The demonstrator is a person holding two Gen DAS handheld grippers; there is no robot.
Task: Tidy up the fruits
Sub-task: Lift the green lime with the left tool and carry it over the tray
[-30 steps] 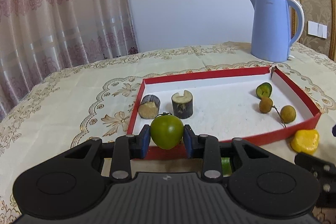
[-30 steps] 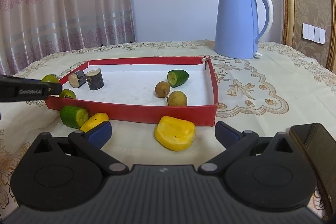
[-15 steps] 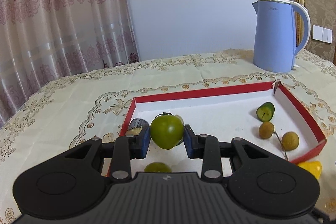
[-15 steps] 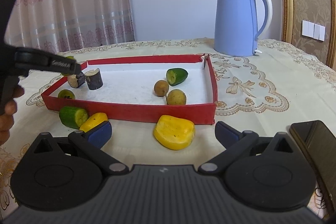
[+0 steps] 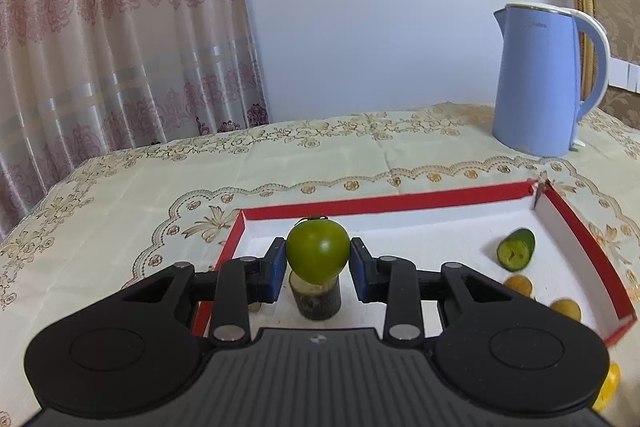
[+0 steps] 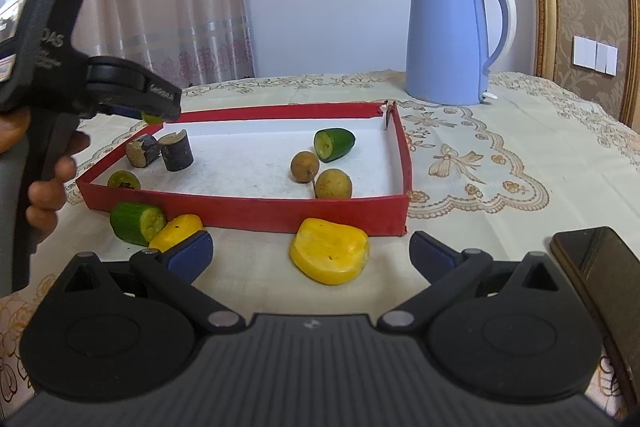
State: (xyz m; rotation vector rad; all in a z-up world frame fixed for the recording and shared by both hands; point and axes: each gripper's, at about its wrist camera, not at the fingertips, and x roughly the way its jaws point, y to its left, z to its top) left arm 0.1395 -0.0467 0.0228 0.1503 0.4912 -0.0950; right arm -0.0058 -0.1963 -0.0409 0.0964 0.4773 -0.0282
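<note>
My left gripper (image 5: 318, 257) is shut on a round green fruit (image 5: 317, 250) and holds it in the air over the left end of the red tray (image 5: 384, 201), above a dark sugarcane piece (image 5: 316, 299). It also shows in the right wrist view (image 6: 154, 105), above the tray's far left corner. The tray (image 6: 248, 211) holds two sugarcane pieces (image 6: 176, 151), a cucumber piece (image 6: 334, 145) and two longans (image 6: 333, 183). My right gripper (image 6: 310, 253) is open and empty, low on the table, with a yellow pepper piece (image 6: 329, 256) between its fingers' line.
In front of the tray lie a cucumber piece (image 6: 136, 223), a second yellow piece (image 6: 178, 231) and a small green fruit (image 6: 124, 180). A blue kettle (image 6: 452, 37) stands behind the tray. A dark phone (image 6: 600, 275) lies at the right.
My left gripper has risen and moved forward with the green fruit, from the tray's near edge to over its left end. The right gripper has stayed in place.
</note>
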